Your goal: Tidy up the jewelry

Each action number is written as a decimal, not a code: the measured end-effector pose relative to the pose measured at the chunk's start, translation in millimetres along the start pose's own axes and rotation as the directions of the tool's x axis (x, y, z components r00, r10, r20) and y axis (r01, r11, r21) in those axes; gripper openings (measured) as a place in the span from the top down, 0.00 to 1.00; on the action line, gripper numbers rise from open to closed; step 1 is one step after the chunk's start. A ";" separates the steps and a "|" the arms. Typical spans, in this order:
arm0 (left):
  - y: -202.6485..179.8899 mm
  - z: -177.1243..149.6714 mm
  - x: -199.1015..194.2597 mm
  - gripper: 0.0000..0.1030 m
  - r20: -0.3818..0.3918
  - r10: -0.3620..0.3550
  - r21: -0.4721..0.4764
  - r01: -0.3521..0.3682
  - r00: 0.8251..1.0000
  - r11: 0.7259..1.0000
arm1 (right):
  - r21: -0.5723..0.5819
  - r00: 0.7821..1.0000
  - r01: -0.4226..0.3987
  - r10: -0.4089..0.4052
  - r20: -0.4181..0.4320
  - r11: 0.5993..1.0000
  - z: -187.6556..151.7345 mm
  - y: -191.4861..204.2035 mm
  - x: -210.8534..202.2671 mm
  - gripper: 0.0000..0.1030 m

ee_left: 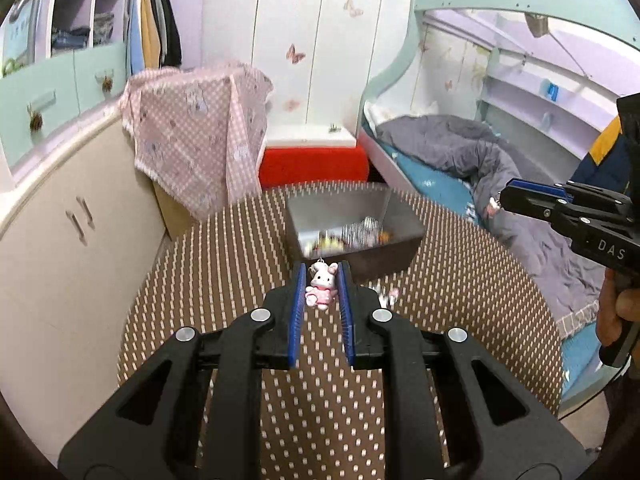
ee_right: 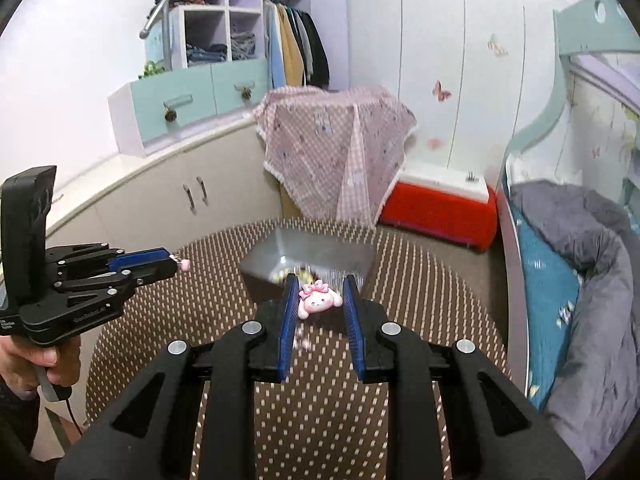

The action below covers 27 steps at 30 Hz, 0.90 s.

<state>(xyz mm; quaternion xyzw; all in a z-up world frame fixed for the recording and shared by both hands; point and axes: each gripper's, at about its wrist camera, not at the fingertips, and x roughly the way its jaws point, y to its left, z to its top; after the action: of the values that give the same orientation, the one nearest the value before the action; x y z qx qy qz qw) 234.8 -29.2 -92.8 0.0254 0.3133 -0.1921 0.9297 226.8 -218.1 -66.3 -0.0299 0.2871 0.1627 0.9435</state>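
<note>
Pink-and-white bunny charm [ee_left: 320, 286] sits pinched between the blue pads of the left gripper [ee_left: 322, 270], held above the table and just short of the near wall of the grey box [ee_left: 404, 254]. A second charm, a pink figure with a bow [ee_right: 316, 299], is pinched the same way in the right gripper [ee_right: 318, 285], also above the table and close to the box. Seen from the opposite camera, each gripper shows its jaws pressed together on a small pink piece at the tip [ee_right: 185, 265].

A few small loose trinkets [ee_left: 386, 296] lie on the tablecloth beside the left gripper's right finger; they are too blurred to identify.

The grey box is open-topped and stands near the far side of the round table [ee_left: 224, 264], which carries a brown cloth with pale dots. Inside it is a mixed pile of small jewelry pieces [ee_left: 352, 236], blurred.

Beyond the table's far edge stand a pink checked cloth [ee_left: 196, 136] draped over something and a red-and-white chest [ee_left: 312, 160]. A cream cabinet [ee_left: 68, 248] borders the left side; a bed with a grey quilt [ee_left: 472, 152] borders the right.
</note>
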 end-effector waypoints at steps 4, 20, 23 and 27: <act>-3.4 29.1 2.8 0.84 0.038 -0.001 0.017 0.001 0.999 1.000 | -0.009 0.999 -0.009 0.009 0.037 1.000 25.9 -2.6 0.7 0.80; -3.1 84.7 51.3 0.84 0.015 -0.045 -0.014 0.045 0.999 0.999 | 0.030 0.997 -0.064 0.062 0.041 0.998 80.9 -16.5 40.1 0.80; -1.8 88.3 57.0 0.84 0.008 -0.050 -0.020 0.051 0.999 0.999 | 0.038 0.997 -0.069 0.068 0.032 0.997 82.4 -17.9 46.7 0.80; -0.4 92.1 62.8 0.84 0.000 -0.058 -0.023 0.058 0.998 0.998 | 0.059 0.997 -0.074 0.074 0.006 0.995 82.6 -22.5 62.1 0.80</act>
<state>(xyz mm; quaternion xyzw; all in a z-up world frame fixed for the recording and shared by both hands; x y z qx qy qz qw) 333.3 -66.4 -56.1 0.0058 0.3165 -0.2156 0.9237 326.6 -209.0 -32.5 0.0091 0.2909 0.1891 0.9378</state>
